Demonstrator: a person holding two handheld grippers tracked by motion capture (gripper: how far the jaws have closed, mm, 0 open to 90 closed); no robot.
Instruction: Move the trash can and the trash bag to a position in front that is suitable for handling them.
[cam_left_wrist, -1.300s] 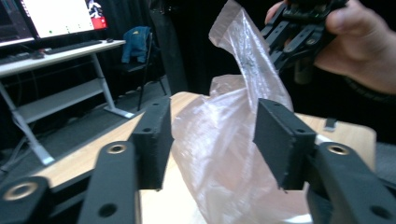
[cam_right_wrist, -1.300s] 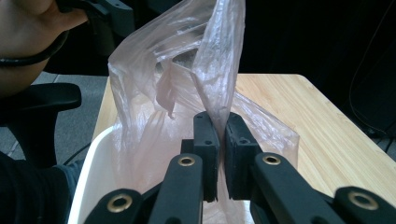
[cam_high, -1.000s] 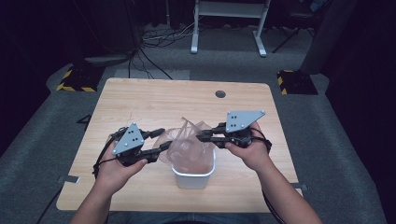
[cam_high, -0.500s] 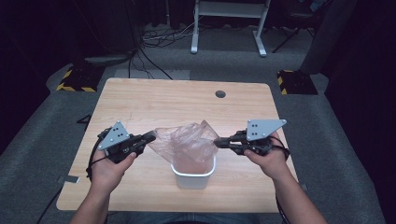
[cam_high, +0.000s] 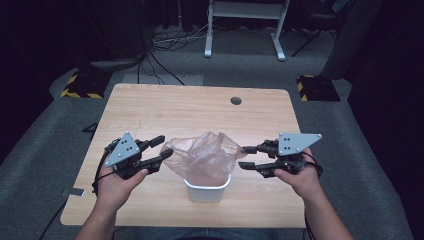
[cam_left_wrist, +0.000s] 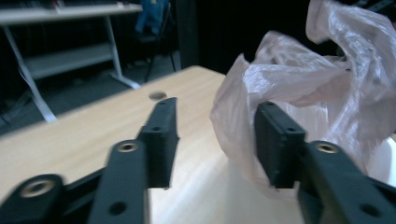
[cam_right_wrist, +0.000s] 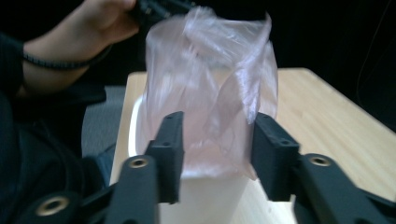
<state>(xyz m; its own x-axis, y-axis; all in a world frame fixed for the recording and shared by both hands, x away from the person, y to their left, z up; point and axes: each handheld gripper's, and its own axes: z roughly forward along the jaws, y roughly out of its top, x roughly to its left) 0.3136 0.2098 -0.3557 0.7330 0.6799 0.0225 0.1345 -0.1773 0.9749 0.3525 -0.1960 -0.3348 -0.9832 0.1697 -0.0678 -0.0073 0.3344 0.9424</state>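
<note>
On the wooden table (cam_high: 165, 107), a thin pinkish plastic bag (cam_high: 202, 157) stood crumpled and half-seated in a small white bin (cam_high: 207, 191) near the person's edge. At the left, the left hand-held gripper (cam_high: 161, 152) lay level with its jaws apart, having just opened; its tips sat right at the bag's left fringe, one jaw overlapping the film in the left gripper view without pinching it. The bag rose between the two tools, its loose mouth leaning toward the left one, which was the nearer (the gap on the other side was plain). At the right, the right hand-held gripper (cam_high: 246, 156) also pointed inward, jaws likewise just parted and holding nothing, a little clear of the bag's right edge. Each tool would have to travel inward, toward the other, to retake the rim. No brand, label or readable writing showed on bag, bin or table.
</note>
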